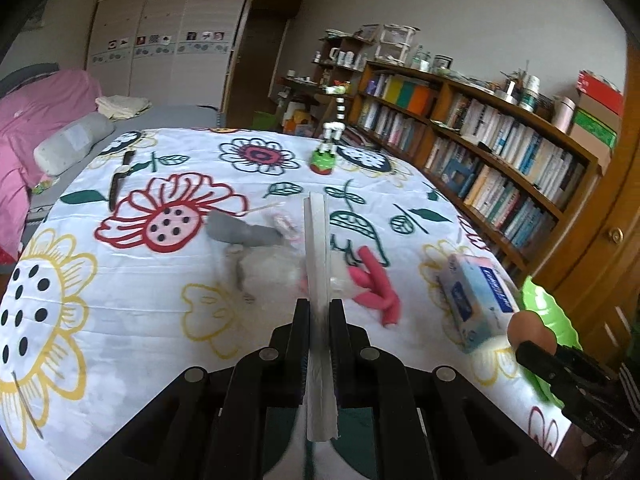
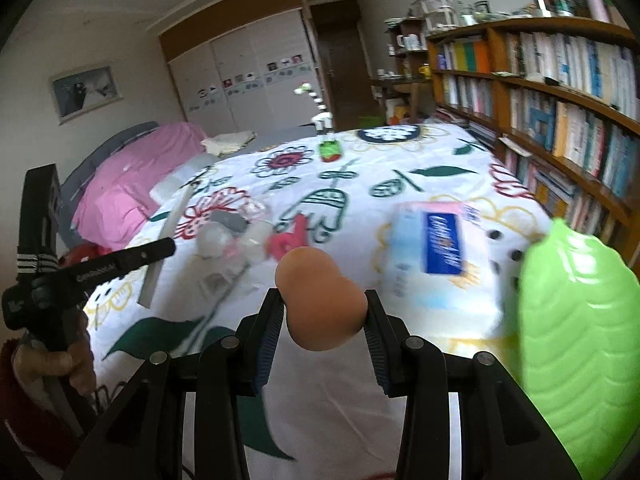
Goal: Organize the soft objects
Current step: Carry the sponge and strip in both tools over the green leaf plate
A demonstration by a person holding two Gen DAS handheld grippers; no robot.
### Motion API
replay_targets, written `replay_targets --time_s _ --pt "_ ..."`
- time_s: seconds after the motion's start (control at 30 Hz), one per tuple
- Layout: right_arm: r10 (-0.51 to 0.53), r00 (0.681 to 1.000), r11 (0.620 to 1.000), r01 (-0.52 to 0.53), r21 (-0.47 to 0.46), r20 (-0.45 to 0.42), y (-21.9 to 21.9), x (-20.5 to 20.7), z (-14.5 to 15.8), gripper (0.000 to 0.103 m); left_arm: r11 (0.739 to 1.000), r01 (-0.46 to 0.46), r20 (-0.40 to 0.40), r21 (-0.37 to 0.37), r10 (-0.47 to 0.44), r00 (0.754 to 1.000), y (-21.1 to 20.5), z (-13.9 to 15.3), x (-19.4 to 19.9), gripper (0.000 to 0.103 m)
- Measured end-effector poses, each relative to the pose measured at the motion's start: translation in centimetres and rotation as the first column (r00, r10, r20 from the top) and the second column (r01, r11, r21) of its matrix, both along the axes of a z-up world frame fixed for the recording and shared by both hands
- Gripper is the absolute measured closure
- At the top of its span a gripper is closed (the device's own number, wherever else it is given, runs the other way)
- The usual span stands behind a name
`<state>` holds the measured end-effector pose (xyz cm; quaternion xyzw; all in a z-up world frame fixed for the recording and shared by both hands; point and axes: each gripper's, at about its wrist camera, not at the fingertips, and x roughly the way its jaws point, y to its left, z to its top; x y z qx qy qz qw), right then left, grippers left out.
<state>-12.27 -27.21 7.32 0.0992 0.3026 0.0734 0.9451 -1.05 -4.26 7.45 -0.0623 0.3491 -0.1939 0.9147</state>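
Observation:
My left gripper is shut on a thin white strip that stands on edge between the jaws and sticks out forward over the bed. My right gripper is shut on a tan, peanut-shaped soft lump, held above the flowered bedspread. Farther out on the spread lie a grey soft piece, a pink soft piece and some clear plastic wraps. In the right wrist view the left gripper reaches in from the left with the white strip.
A blue-and-white tissue pack lies on the right of the bed, next to a bright green leaf-shaped dish. A green toy and a wristwatch lie farther back. Bookshelves run along the right side; pink bedding lies at the left.

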Motion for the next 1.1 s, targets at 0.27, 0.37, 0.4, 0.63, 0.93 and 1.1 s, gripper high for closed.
replay_targets --time_s 0.27,0.37,0.4,0.63,0.93,1.1 --pt "-0.087 0.996 0.996 0.087 -0.007 -0.022 -3.7 -2.6 -0.4 0.061 0.997 0.074 0.008 0.003 -0.074 0.997 -2.7 0.4 -1.3 0.093" --pt "-0.112 0.993 0.994 0.111 -0.015 -0.028 -4.9 -3.5 -0.5 0.061 0.995 0.100 0.007 0.009 -0.100 0.995 -3.6 0.3 -1.7 0.093" --pt "-0.121 0.992 0.993 0.120 -0.020 -0.032 -5.3 -3.7 -0.7 0.061 0.994 0.110 0.007 0.013 -0.110 0.994 -4.0 0.4 -1.9 0.093" --pt "-0.205 0.976 0.978 0.202 -0.043 -0.072 -8.4 -5.2 -2.0 0.061 0.986 0.165 0.004 0.023 -0.166 0.986 -6.2 0.4 -2.8 0.093" --pt "-0.310 0.945 0.951 0.307 -0.048 -0.106 -12.8 -7.1 -3.1 0.061 0.970 0.239 -0.006 0.040 -0.239 0.971 -9.4 0.6 -3.8 0.093" --pt "-0.337 0.934 0.941 0.335 -0.041 -0.122 -14.3 -7.3 -3.8 0.056 0.956 0.288 -0.012 0.051 -0.287 0.958 -11.3 0.7 -4.2 0.093"
